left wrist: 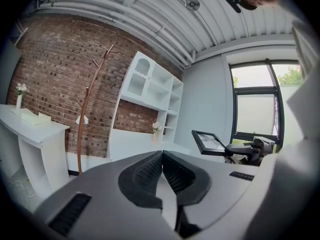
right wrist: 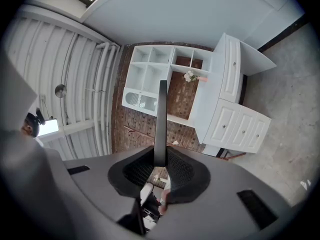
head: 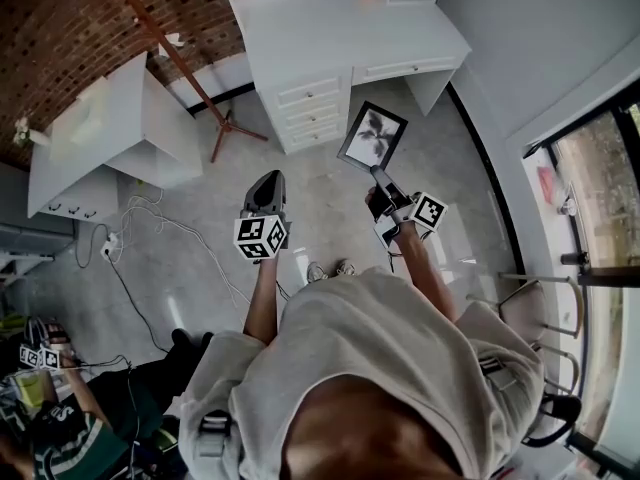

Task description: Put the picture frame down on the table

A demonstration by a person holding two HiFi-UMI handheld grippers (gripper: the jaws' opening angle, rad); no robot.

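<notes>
Short of the white worktop (head: 340, 23), over the floor in front of its drawers (head: 312, 113), the picture frame (head: 372, 135) is held in the air and touches nothing on the worktop. The right gripper (head: 377, 173) grips it by the edge farthest from the worktop. In the right gripper view the frame shows edge-on, pinched between the jaws. Farther from the worktop and beside the frame, the left gripper (head: 268, 183) has its jaws closed together on nothing, clear of the frame.
</notes>
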